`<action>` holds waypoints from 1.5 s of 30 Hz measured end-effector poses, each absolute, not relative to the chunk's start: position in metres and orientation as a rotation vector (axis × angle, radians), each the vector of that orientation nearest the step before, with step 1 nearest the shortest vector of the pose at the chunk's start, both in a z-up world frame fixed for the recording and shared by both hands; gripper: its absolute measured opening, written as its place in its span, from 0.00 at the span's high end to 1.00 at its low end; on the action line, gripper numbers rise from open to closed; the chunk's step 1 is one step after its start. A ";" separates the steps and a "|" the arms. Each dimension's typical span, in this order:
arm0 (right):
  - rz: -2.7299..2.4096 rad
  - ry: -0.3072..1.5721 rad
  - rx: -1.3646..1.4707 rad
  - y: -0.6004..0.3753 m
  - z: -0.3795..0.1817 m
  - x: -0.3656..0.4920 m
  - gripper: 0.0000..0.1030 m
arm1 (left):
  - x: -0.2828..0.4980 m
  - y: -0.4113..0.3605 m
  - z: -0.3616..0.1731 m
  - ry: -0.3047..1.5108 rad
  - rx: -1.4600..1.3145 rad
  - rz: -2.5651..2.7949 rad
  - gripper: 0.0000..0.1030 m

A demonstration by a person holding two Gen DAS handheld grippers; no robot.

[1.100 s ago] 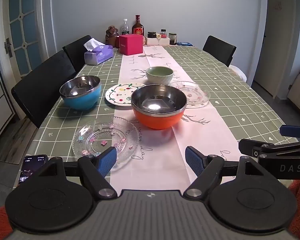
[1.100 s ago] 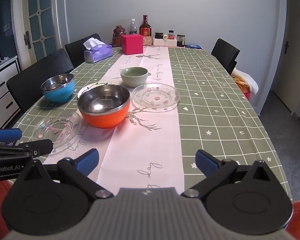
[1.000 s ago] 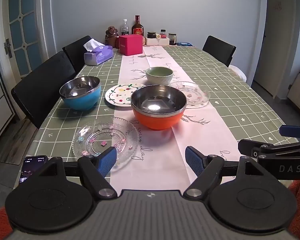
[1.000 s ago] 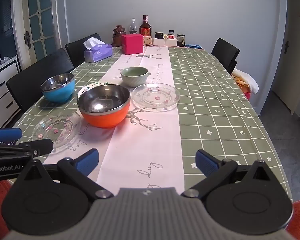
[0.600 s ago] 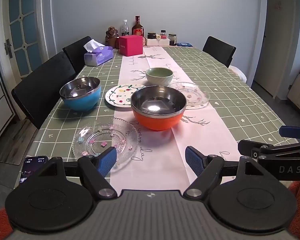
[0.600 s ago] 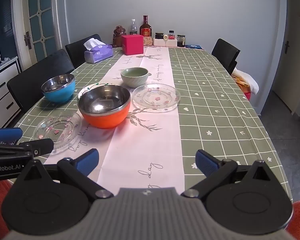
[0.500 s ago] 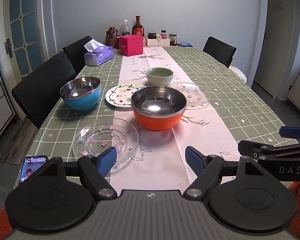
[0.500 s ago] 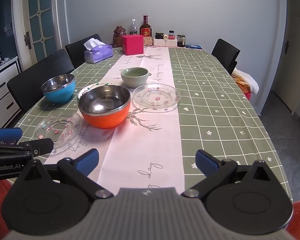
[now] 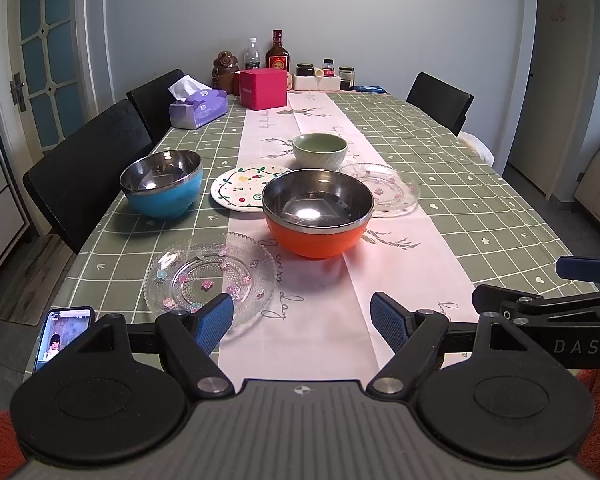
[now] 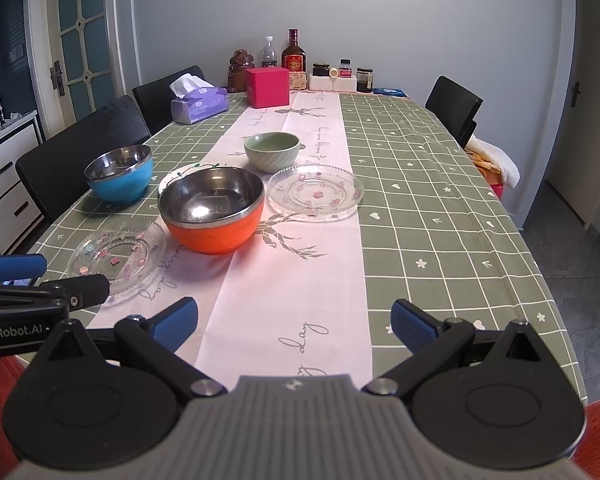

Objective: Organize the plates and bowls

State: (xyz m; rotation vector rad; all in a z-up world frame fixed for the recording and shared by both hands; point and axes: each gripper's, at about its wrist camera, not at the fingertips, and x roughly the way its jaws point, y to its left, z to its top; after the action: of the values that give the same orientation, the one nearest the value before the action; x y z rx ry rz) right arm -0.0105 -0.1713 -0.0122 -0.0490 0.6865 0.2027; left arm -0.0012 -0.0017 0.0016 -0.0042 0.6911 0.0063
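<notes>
Both grippers spread, empty; orange bowl (image 9: 315, 216) ahead, apart.

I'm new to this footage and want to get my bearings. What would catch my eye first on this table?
The orange bowl with its shiny steel inside, in the middle of the pink table runner. To its left stands a smaller blue bowl on the green checked cloth, and nearer the camera lies a clear glass plate with little flowers. Both grippers, left and right, hang open at the near edge, holding nothing.
</notes>
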 end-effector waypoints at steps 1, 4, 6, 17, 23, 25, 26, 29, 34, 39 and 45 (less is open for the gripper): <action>0.202 0.687 -0.048 -0.171 -0.013 -0.010 0.02 | -0.001 -0.002 0.002 0.691 -0.004 0.007 0.11; 0.206 0.689 -0.051 -0.169 -0.016 -0.010 0.03 | -0.002 -0.002 0.002 0.691 -0.005 0.006 0.11; 0.206 0.689 -0.051 -0.169 -0.016 -0.010 0.02 | -0.002 -0.002 0.001 0.690 -0.005 0.007 0.11; 0.212 0.693 -0.053 -0.168 -0.018 -0.011 0.02 | -0.001 0.000 0.001 0.691 -0.007 0.006 0.11; 0.212 0.694 -0.053 -0.168 -0.018 -0.011 0.02 | -0.001 0.000 0.001 0.691 -0.006 0.004 0.11; 0.212 0.694 -0.054 -0.168 -0.018 -0.011 0.03 | -0.001 0.000 0.000 0.692 -0.008 0.005 0.11; 0.211 0.694 -0.054 -0.168 -0.018 -0.011 0.02 | -0.001 0.001 0.000 0.693 -0.008 0.004 0.11; 0.212 0.696 -0.056 -0.167 -0.018 -0.011 0.02 | -0.002 0.002 -0.001 0.693 -0.010 0.004 0.11; 0.213 0.695 -0.056 -0.166 -0.019 -0.012 0.02 | -0.002 0.002 -0.001 0.693 -0.010 0.004 0.11; 0.215 0.696 -0.058 -0.165 -0.020 -0.012 0.02 | -0.002 0.002 -0.001 0.693 -0.010 0.004 0.11; 0.219 0.700 -0.062 -0.165 -0.021 -0.013 0.02 | -0.002 0.001 -0.001 0.694 -0.010 0.004 0.11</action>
State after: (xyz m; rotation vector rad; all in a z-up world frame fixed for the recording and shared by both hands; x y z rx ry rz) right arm -0.0128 -0.1645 -0.0209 -0.0616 0.6996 0.2194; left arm -0.0016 0.0014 -0.0008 -0.0098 0.6939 0.0038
